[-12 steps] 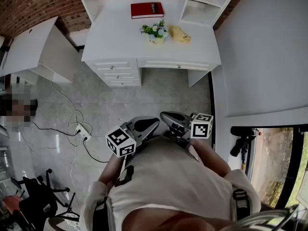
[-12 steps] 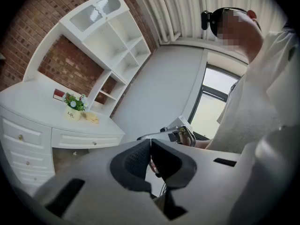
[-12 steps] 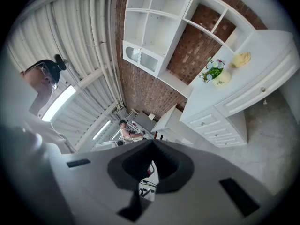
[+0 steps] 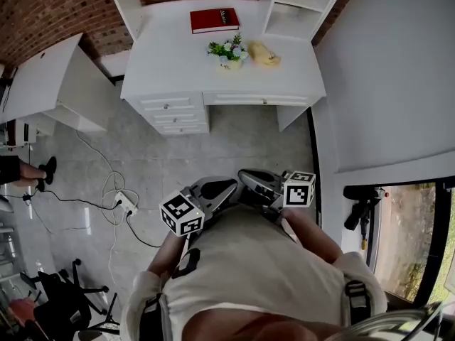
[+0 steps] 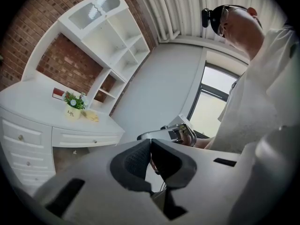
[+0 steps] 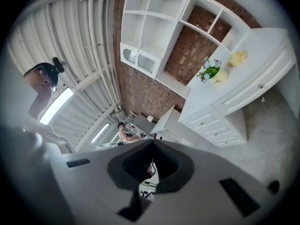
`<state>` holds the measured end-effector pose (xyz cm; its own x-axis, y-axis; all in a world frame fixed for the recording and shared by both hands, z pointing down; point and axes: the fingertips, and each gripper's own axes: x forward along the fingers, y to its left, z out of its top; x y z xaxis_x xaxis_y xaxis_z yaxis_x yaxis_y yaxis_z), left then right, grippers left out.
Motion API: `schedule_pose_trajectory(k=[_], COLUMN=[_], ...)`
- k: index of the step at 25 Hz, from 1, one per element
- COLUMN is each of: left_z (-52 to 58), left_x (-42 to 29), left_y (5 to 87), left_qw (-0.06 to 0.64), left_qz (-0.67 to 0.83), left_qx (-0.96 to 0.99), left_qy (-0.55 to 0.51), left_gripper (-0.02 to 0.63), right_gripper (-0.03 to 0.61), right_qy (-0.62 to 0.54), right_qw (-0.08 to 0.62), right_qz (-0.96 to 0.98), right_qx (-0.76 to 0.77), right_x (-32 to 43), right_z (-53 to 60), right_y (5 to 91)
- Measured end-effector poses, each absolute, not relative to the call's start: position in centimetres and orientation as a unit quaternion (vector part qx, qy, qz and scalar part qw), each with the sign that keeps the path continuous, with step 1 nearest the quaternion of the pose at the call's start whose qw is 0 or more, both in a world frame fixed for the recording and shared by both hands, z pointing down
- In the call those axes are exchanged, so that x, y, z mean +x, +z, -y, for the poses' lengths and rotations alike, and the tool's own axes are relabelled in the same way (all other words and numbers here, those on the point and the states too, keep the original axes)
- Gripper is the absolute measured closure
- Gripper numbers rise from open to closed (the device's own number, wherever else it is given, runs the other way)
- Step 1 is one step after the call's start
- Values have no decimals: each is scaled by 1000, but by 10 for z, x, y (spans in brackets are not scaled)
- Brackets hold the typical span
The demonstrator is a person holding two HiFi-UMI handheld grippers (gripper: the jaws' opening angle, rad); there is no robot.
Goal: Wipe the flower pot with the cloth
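White bench [image 4: 170, 59] bears the flower pot [image 4: 229, 52], cloth [image 4: 264, 53] just beside it; wiping unstarted, left claw [image 4: 226, 186] and right claw [image 4: 247, 175] closed, empty.

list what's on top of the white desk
On the white desk: a red book at the back, a small cream flower pot with green leaves and flowers, and a yellow cloth beside it. Foliage hides the pot's inside.

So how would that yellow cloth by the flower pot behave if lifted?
The cloth lies bunched on the desk: probably floppy and light, sagging when pinched. It seems apart from the flower pot, so unlikely to tip it.
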<state>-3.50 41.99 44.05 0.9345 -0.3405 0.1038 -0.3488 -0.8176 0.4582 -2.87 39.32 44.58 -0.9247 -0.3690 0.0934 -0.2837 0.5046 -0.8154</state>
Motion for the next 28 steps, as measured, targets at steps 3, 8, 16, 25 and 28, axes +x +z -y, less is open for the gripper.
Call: schedule_pose_trajectory(k=[3,8,16,25,28], left_z=[-415,-397,-359,-326,-319], left_x=[-30,-16,33,90,102], left_y=[441,440,432,426,428], left_qw=[244,237,212,218,225], left_qz=[180,187,165,164,164], left_qx=[953,953,961,959,957], left_qy=[12,28,59,73,78], left_gripper=[592,592,592,592,592], right_gripper=[569,569,569,569,568], right_qy=[-466,-476,-453,-460,-476], right_qw=[52,61,70,95,100], right_qz=[-864,-862,-879,-878,-870], right_qx=[-183,-165,-132,-98,-85], right_x=[-24,-12,25,77,88], right_z=[-389,-371,-331,-296,-289], right_y=[445,443,433,426,429])
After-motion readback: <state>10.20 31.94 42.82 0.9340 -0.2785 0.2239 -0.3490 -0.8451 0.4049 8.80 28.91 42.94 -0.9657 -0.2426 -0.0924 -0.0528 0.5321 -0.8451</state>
